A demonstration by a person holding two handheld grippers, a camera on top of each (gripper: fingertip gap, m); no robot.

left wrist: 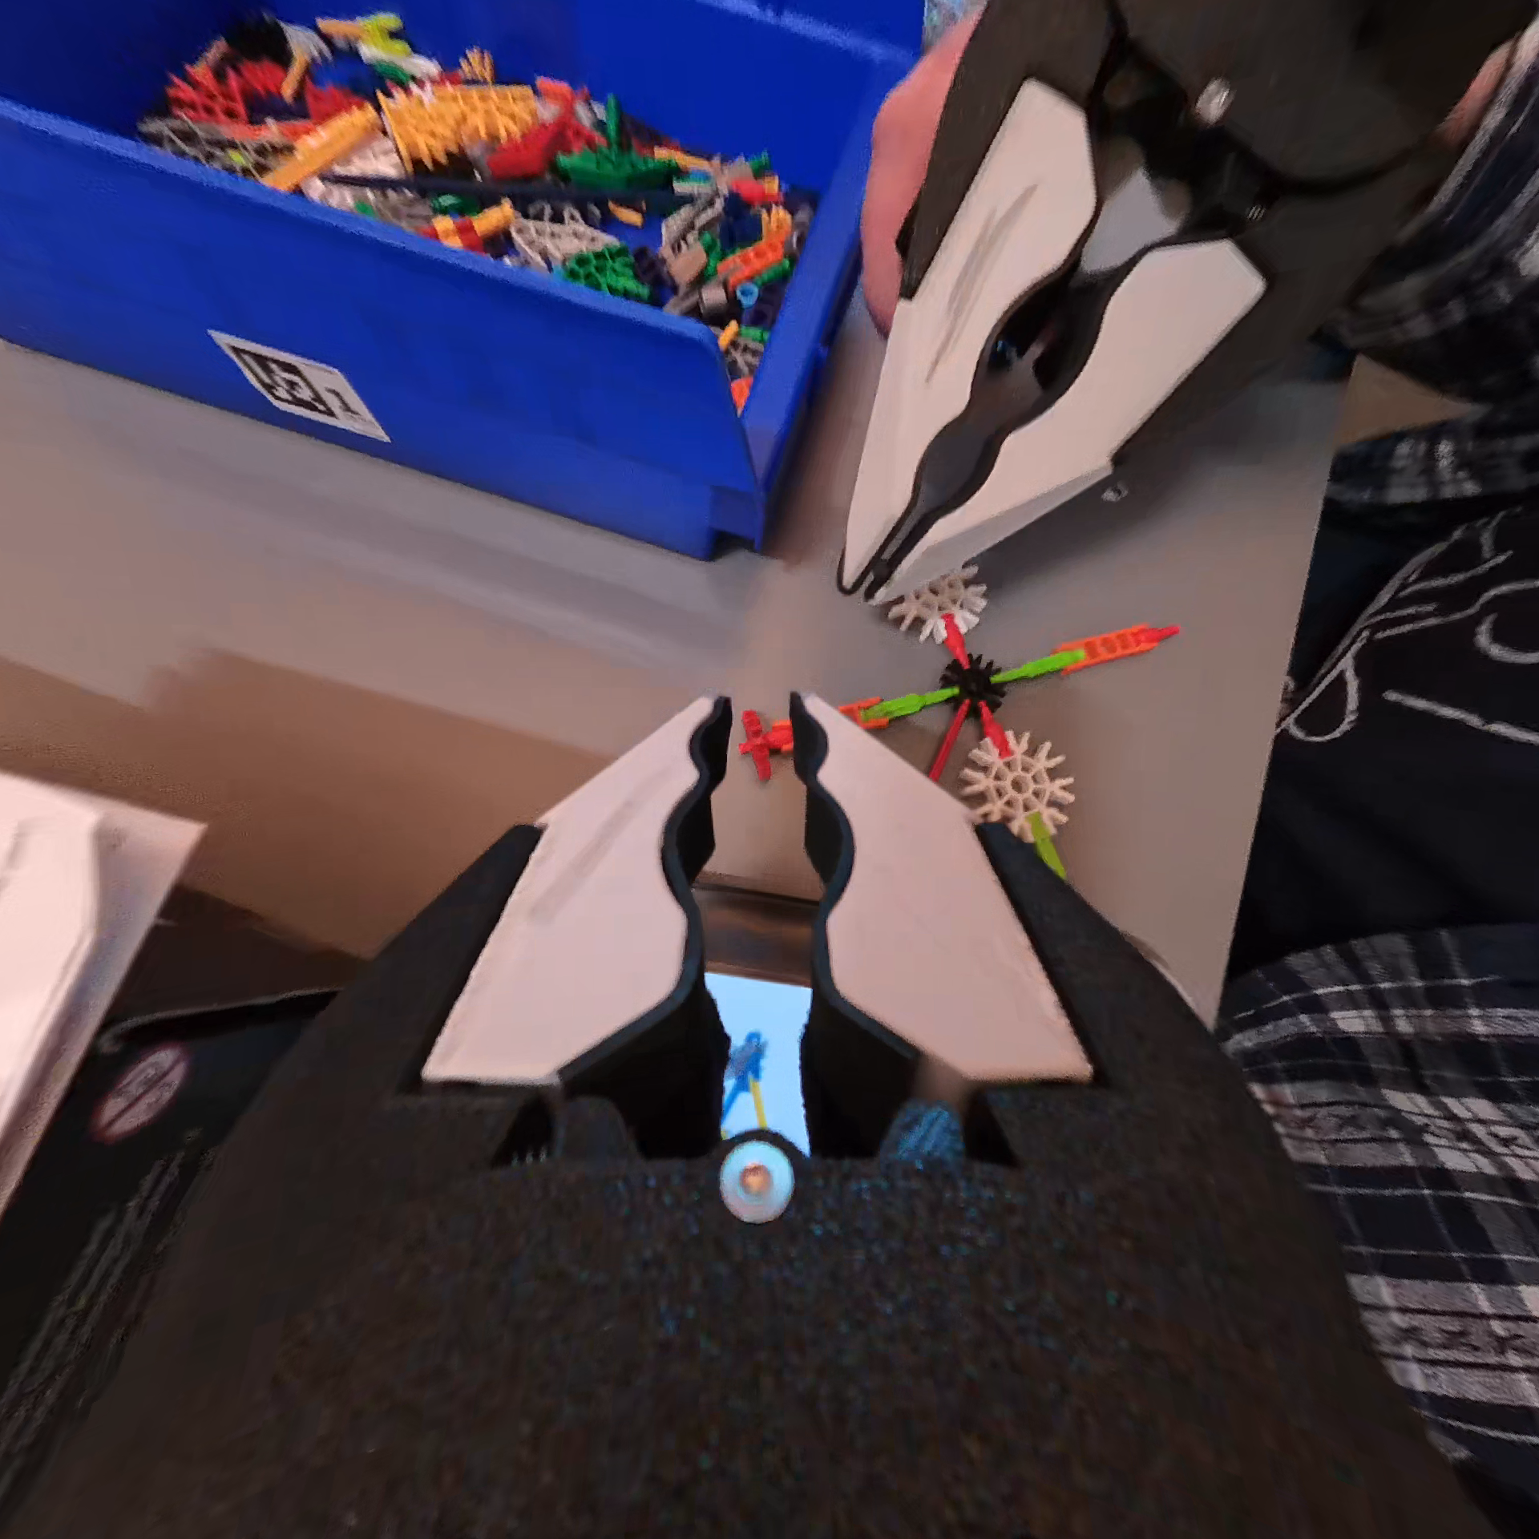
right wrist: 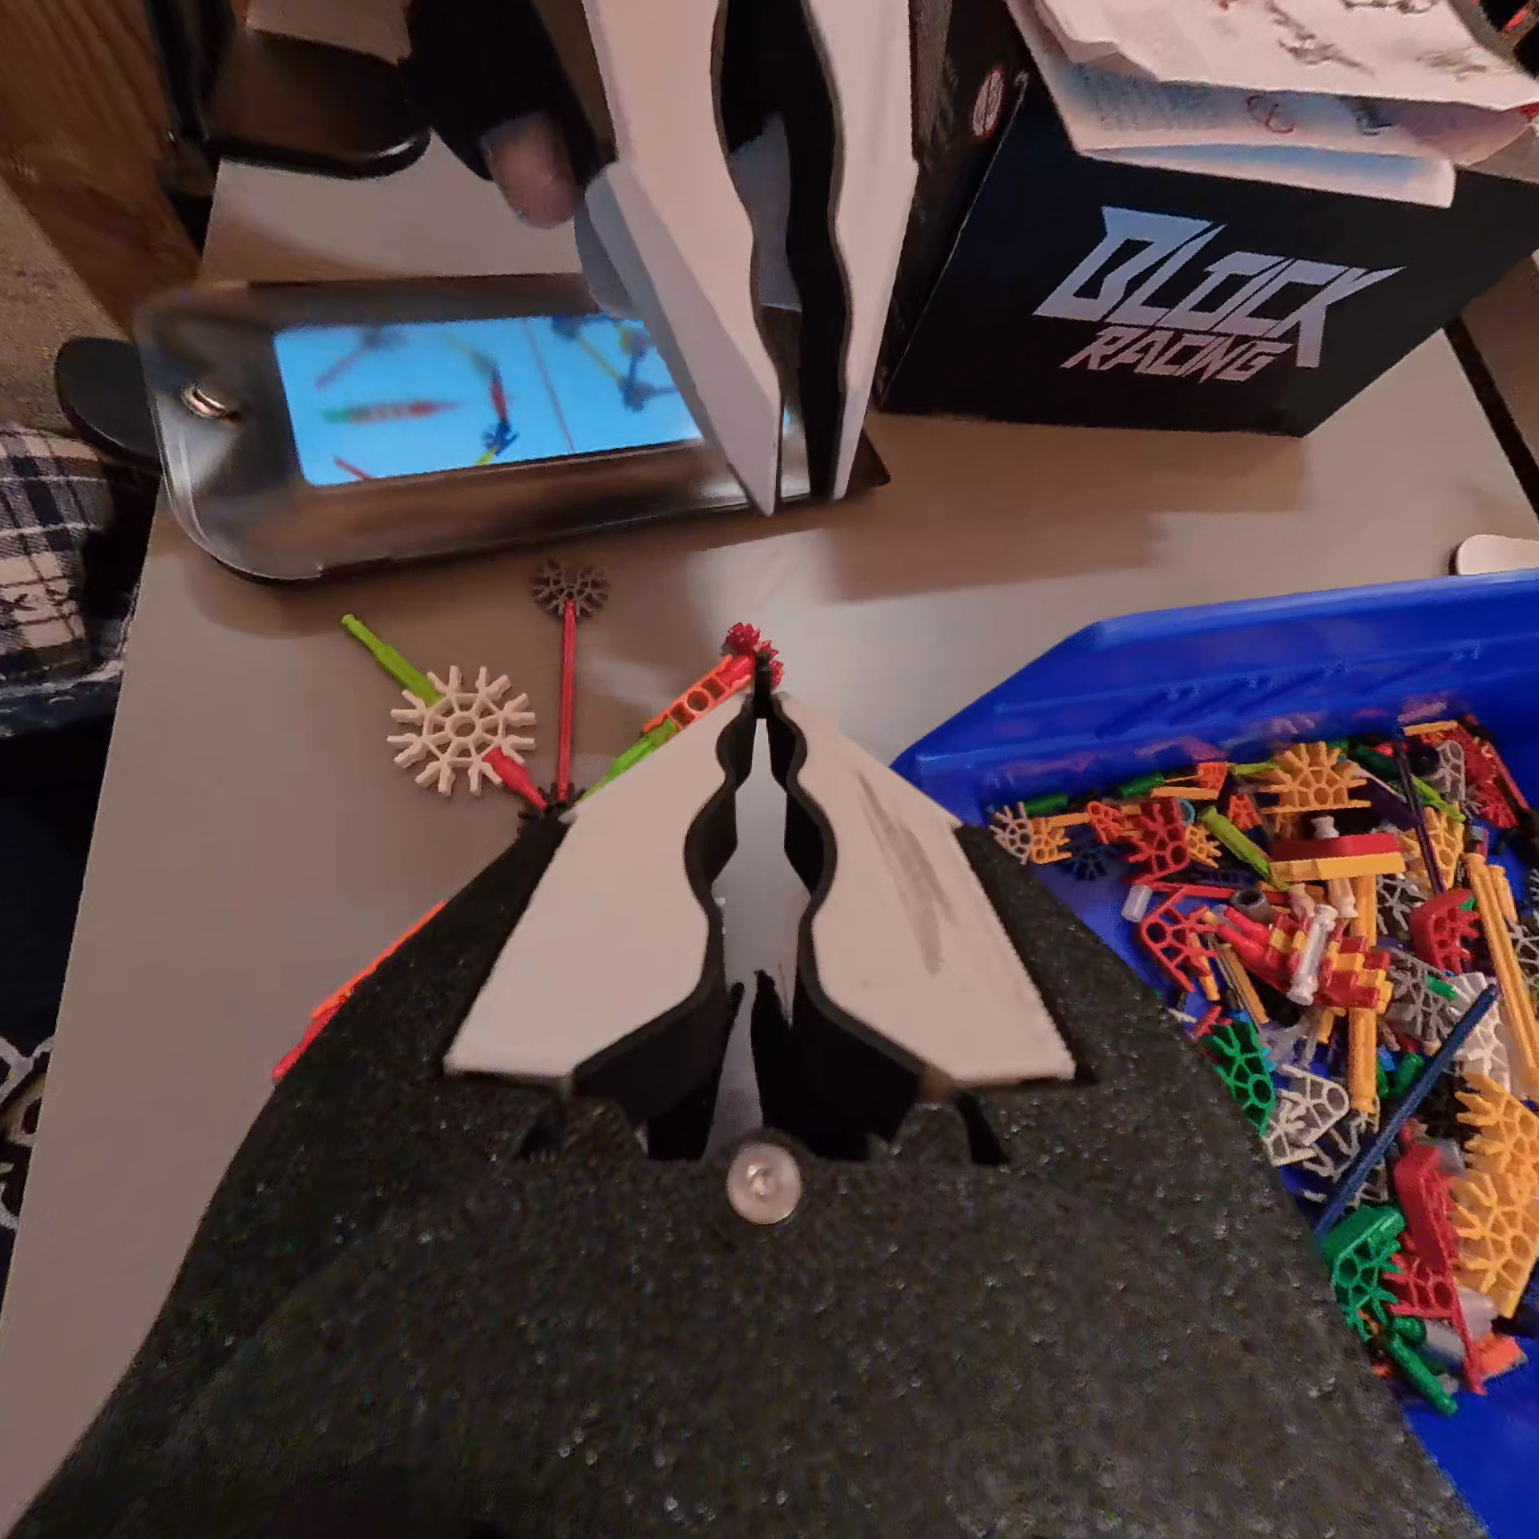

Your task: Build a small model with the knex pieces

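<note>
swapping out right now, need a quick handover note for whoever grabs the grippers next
Left gripper: open, tips either side of a small red connector, not closed on it.
Right gripper: shut, tips against a white snowflake connector; whether it grips anything is unclear.
Assembled on the table: black hub with green, red and orange rods fanned out, and a second white connector on one rod.
Loose pieces fill the blue bin. The phone shows a picture of coloured rods.
</note>
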